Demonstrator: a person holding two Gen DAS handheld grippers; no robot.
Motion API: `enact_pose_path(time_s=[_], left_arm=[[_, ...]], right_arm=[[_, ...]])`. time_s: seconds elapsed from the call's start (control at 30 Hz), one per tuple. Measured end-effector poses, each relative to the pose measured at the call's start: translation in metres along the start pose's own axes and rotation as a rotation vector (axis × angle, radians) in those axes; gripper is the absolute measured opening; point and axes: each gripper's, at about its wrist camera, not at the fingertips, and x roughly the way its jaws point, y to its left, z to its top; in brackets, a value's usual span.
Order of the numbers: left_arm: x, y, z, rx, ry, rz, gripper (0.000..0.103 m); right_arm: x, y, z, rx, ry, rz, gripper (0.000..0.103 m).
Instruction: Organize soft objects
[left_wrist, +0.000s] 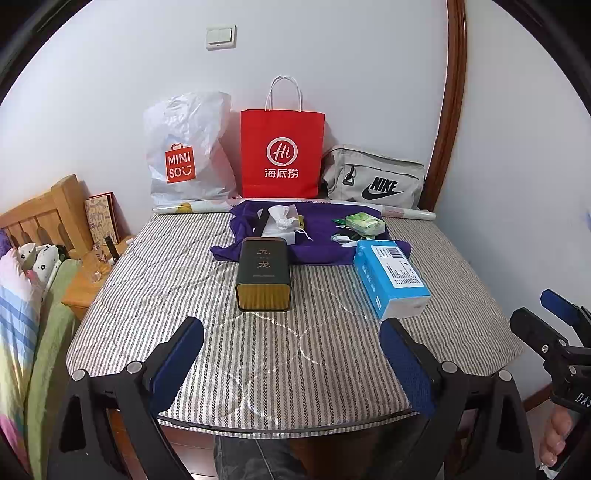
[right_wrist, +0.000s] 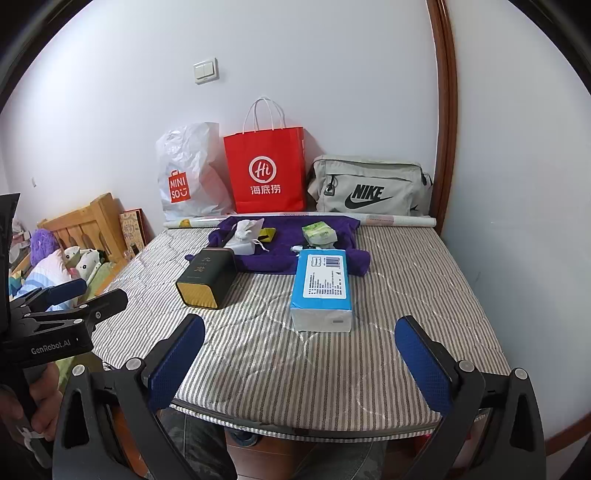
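Both grippers hang over the near edge of a striped padded surface (left_wrist: 280, 354), holding nothing. The left gripper (left_wrist: 291, 354) has its blue-padded fingers spread wide; the right gripper (right_wrist: 299, 354) is spread just as wide, and in the right wrist view the left one's body reads "GenRobot.AI".

Toward the far edge lies a purple cloth (left_wrist: 317, 247) with a white drawstring pouch (left_wrist: 280, 221) and a green tissue pack (left_wrist: 364, 223) on it. At its near hem stands a dark tin (left_wrist: 263, 275) with two gold Chinese characters, possibly "九龙". Toward the right edge, a blue tissue pack (left_wrist: 391, 280) lies with its barcode label up, its far end on the cloth.

Along the far edge, against the wall, stand a white "MINISO" bag (left_wrist: 184, 147), a red "Hi 海底捞" paper bag (left_wrist: 282, 153) and a grey "NIKE" bag (left_wrist: 376, 177), behind a rolled sheet (left_wrist: 195, 207).
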Motion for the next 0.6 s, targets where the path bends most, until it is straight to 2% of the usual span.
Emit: enact_pose_path(time_s=[0.6], left_arm=[[-0.0019, -0.0010, 0.0008, -0.001, -0.004, -0.001, 0.096]], right_arm=[[-0.0041, 0.0021, 0.0023, -0.003, -0.004, 0.002, 0.102]])
